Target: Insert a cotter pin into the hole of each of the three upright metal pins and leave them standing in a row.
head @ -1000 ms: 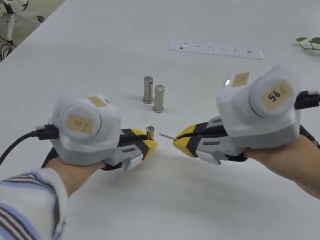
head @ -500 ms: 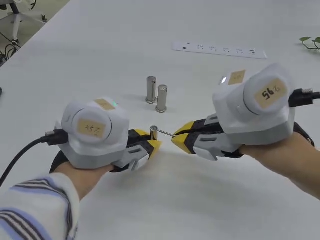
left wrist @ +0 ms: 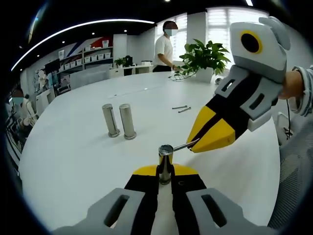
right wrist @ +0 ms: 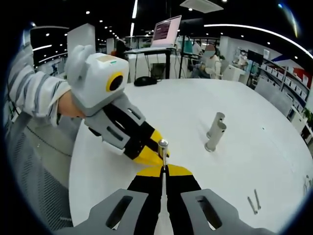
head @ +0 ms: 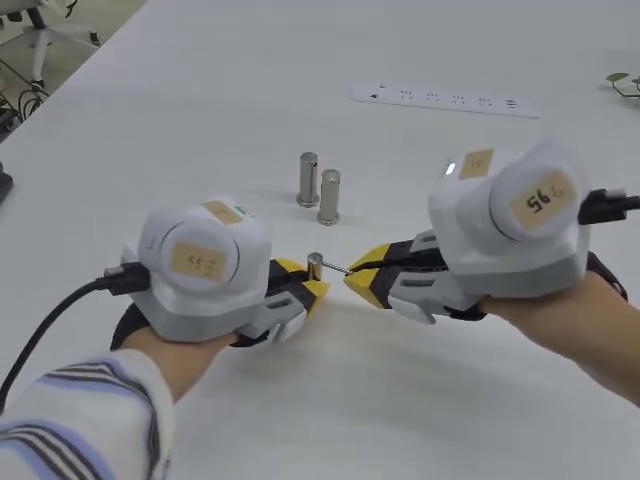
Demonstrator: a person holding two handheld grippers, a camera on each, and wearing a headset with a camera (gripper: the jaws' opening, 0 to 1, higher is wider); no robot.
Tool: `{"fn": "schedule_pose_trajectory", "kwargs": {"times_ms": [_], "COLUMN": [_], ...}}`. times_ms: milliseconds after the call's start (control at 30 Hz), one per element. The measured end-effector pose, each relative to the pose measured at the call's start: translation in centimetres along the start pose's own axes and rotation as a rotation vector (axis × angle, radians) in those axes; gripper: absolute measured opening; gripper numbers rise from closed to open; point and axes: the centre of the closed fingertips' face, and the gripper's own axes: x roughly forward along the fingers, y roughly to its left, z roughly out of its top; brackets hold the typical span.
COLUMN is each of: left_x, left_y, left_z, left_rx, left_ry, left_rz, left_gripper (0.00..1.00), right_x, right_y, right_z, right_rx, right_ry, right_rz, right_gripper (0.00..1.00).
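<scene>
Left gripper (head: pixel 312 288): jaws closed on the lower shaft of the held metal pin (head: pixel 315 266), which is upright. Second metal pin (head: pixel 308 180) and third metal pin (head: pixel 329 197): standing close together on the white table (head: pixel 200 100), beyond the grippers. Cotter pin (head: pixel 335 267): roughly level, tip meeting the held metal pin's head. Right gripper (head: pixel 352 280): jaws clamped on the cotter pin's other end. Power strip (head: pixel 445 100): far side of the table

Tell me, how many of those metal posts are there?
3. One post is clamped in the left gripper, with the right gripper holding a cotter pin at its top; two posts stand side by side behind it.
</scene>
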Motion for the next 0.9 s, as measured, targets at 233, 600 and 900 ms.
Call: {"fn": "schedule_pose_trajectory", "kwargs": {"times_ms": [233, 600, 900], "left_x": [0.1, 0.2, 0.3], "left_y": [0.0, 0.0, -0.1], "left_z": [0.0, 0.0, 0.0], "left_rx": [0.000, 0.002, 0.003], "left_ry": [0.000, 0.004, 0.004], "left_rz": [0.002, 0.001, 0.005], "left_gripper": [0.07, 0.07, 0.07], "right_x": [0.6, 1.7, 1.9], "right_y": [-0.1, -0.3, -0.4], "right_z": [0.2, 0.8, 0.9], "right_rx": [-0.016, -0.043, -0.024], "right_ry": [-0.008, -0.028, -0.030], "right_rz": [0.002, 0.016, 0.010], "right_gripper": [0.02, 0.03, 0.03]}}
